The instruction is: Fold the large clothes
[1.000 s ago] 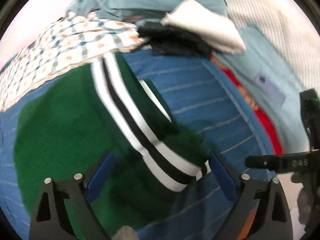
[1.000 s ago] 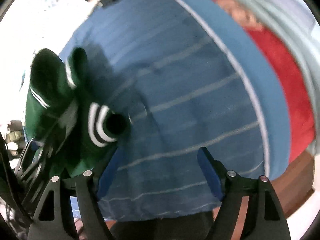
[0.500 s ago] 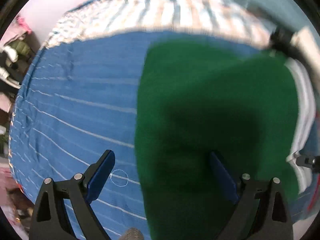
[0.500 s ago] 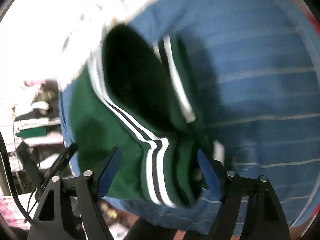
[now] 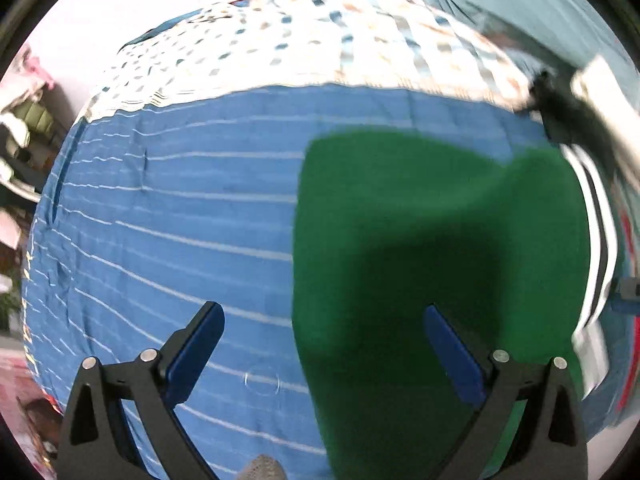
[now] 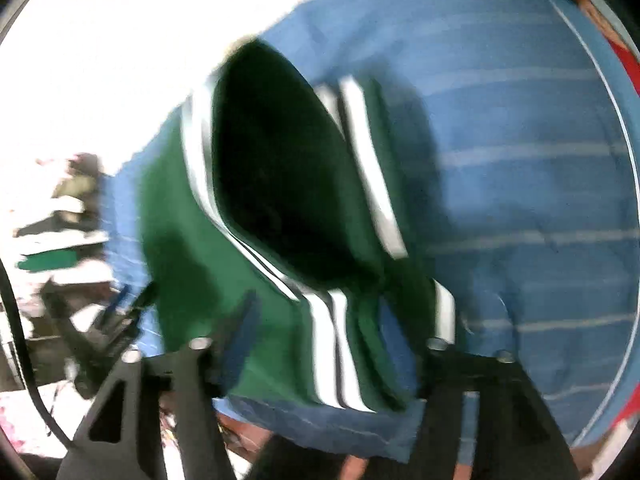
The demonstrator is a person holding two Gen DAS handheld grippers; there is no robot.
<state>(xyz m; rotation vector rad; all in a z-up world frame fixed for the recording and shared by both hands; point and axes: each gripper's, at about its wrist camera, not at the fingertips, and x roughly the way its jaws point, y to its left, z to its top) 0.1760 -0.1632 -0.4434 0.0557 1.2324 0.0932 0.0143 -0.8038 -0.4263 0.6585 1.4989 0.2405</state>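
A dark green garment [image 5: 440, 220] with white and black striped trim [image 5: 600, 216] lies on a blue striped bedsheet [image 5: 168, 216]. My left gripper [image 5: 324, 344] hovers over the garment's left edge. Its jaws are opening wide, and the cloth edge lies below them untouched. In the right wrist view, which is blurred, the garment [image 6: 188, 248] is folded over itself with a striped band [image 6: 332, 352] at the near edge of the bed. My right gripper [image 6: 320, 340] straddles that band. Its jaws are opening, and the pads stand clear of the cloth.
A checked quilt [image 5: 320, 40] and teal cloth [image 5: 540, 8] lie at the far side of the bed, with a black item [image 5: 568, 112] beside them. Red fabric [image 6: 624, 52] edges the sheet. Shelves with clutter [image 5: 20, 128] stand past the bed's left side.
The left view swung from the striped sleeve to the plain green body and bare sheet on the left. The right gripper moved from bare sheet to over the striped band.
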